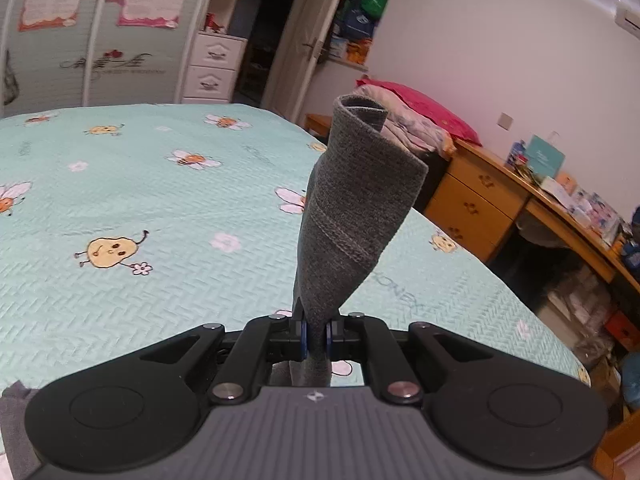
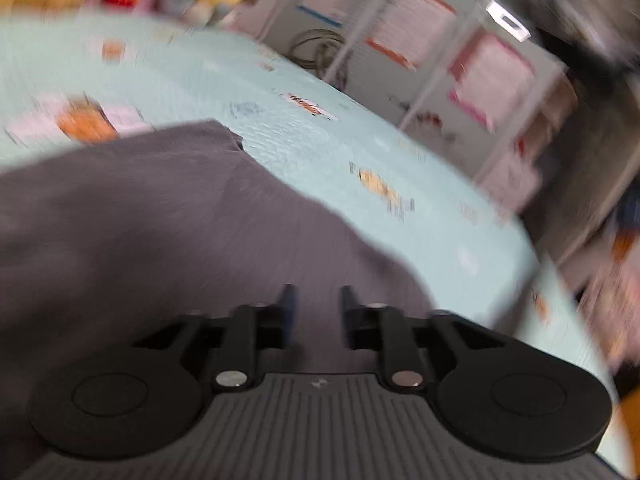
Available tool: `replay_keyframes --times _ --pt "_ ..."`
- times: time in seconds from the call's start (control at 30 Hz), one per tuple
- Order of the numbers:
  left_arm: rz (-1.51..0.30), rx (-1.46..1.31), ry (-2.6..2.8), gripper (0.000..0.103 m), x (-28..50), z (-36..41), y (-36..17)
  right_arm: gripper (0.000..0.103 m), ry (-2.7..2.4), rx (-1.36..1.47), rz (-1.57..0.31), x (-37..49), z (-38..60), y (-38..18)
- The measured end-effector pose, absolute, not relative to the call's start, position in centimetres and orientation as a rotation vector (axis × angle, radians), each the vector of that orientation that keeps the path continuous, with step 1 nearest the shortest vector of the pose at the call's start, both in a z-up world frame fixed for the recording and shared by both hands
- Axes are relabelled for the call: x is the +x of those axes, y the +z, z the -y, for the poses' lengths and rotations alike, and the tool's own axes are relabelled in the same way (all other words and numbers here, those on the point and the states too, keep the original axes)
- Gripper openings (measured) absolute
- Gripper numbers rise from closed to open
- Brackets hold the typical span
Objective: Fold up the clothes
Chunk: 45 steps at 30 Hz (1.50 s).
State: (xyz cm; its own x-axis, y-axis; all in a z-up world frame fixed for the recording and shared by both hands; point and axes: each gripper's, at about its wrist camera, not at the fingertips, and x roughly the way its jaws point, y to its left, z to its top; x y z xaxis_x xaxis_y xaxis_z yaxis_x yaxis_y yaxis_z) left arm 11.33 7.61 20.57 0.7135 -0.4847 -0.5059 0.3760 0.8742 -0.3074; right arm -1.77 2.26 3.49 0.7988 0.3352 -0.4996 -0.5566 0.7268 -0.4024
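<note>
Your right wrist view is smearing badly, so the wardrobe doors and the shelf clutter beyond the bed are hard to make out, and the lower left of the dark grey knit garment [image 2: 160, 232] is being cut off by the frame. Your right gripper [image 2: 316, 300] is standing with its jaws parted and nothing pinched between them; grey cloth is lying below and ahead of the fingers, though you cannot tell through the blur whether the tips are touching it. Your left gripper [image 1: 317, 334] is clamping almost fully closed on a hemmed end of the same grey garment [image 1: 352, 200], which is rising in a twisted roll above the jaws and hiding part of the bed behind it; the cloth's lower run is disappearing under the tool body. The pale mint quilted bedspread printed with bees and pears [image 1: 140, 200] is lying flat and bare to the left and ahead of your left gripper. The bed's right edge is running close beside the orange wooden desk with drawers [image 1: 472, 204], whose top is crowded with boxes. In the right view, the garment is covering the near part of the bed.
</note>
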Motion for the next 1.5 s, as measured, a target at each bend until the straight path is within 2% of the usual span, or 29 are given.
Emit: replay_keyframes --times 0.03,0.1,0.17,0.3,0.53,0.67,0.73,0.77,0.8,0.87,1.0,1.13,1.37,1.5 --pt "-0.609 -0.195 -0.477 0.007 11.1 -7.6 20.7 0.041 0.505 -0.498 -0.429 -3.7 -0.3 3.8" --pt "-0.601 -0.184 -0.461 0.007 10.9 -7.6 20.7 0.061 0.463 -0.359 -0.446 -7.5 3.5 4.2" --pt "-0.613 -0.191 -0.439 0.007 10.8 -7.7 20.3 0.069 0.404 -0.236 -0.493 -10.6 6.6 3.5" --pt "-0.627 -0.237 -0.412 0.007 10.7 -8.2 19.7 0.069 0.458 0.107 -0.715 -11.1 10.8 0.5" --pt "-0.627 -0.260 -0.390 0.007 10.0 -9.3 20.6 0.069 0.475 0.630 -0.816 -8.2 15.0 -1.2" --pt "-0.633 -0.271 -0.389 0.007 10.2 -10.0 20.7 0.068 0.538 0.705 -0.877 -8.4 16.1 -1.9" --pt "-0.632 -0.289 -0.389 0.007 10.1 -10.4 20.4 0.065 0.553 0.703 -0.890 -8.4 16.1 -1.9" --pt "-0.632 -0.300 -0.389 0.007 10.1 -10.6 20.3 0.058 0.559 0.682 -0.898 -8.4 15.9 -1.9" --pt "-0.631 -0.308 -0.389 0.007 10.1 -10.8 20.2 0.038 0.565 0.661 -0.905 -8.4 15.6 -1.9" --pt "-0.628 -0.320 -0.388 0.007 10.2 -11.2 20.3 0.007 0.570 0.640 -0.911 -8.7 15.3 -1.9" --pt "-0.605 -0.345 -0.383 0.007 10.3 -12.6 20.8 0.007 0.559 0.580 -0.876 -9.8 14.2 -0.5" --pt "-0.555 -0.384 -0.367 0.007 10.0 -15.3 21.9 0.006 0.566 0.328 -0.813 -10.4 10.3 3.3" --pt "-0.441 -0.557 -0.265 0.007 6.2 -24.9 21.4 0.007 0.653 0.001 -0.751 -11.9 3.0 6.3" --pt "-0.372 -0.645 -0.155 0.007 3.4 -30.9 19.4 0.007 0.718 -0.031 -0.754 -12.0 1.5 7.4"
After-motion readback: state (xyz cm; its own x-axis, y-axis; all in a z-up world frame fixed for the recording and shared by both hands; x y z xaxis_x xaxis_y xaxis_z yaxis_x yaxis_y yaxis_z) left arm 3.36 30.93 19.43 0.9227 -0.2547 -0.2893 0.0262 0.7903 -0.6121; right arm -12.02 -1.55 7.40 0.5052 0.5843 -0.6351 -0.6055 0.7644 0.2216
